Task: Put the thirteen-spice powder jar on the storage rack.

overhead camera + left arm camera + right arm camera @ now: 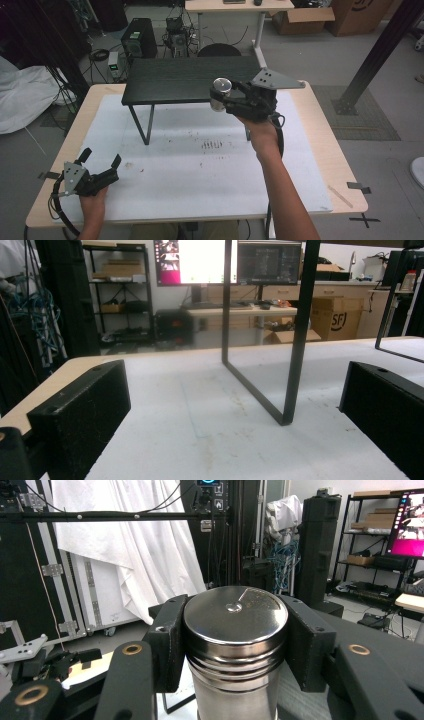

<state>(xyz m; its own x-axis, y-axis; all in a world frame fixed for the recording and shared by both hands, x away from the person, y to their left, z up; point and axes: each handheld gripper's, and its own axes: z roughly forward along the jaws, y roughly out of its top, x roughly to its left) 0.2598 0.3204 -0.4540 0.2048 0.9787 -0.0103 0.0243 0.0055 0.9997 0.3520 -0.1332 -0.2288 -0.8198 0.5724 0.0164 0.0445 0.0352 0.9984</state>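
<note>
Upright steel canister (235, 645) with lid, above black shelf's (180, 80) edge.

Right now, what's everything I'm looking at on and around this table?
Metal canister: one, silver, upright, clamped in the right hand-held gripper at the front edge of the small shelf.
Small shelf: one, black, standing on thin legs at the far side of the table.
Mat: one, white, stained, covering most of the table.
Table: one, light wood.
Computer tower: one, black, on the floor beyond the table.
Cardboard boxes: at least two, brown, on the floor at far right.
Left hand-held gripper: one, black, jaws open, resting near the table's near left corner.
Right hand-held gripper: one, black, shut on the canister.
</note>
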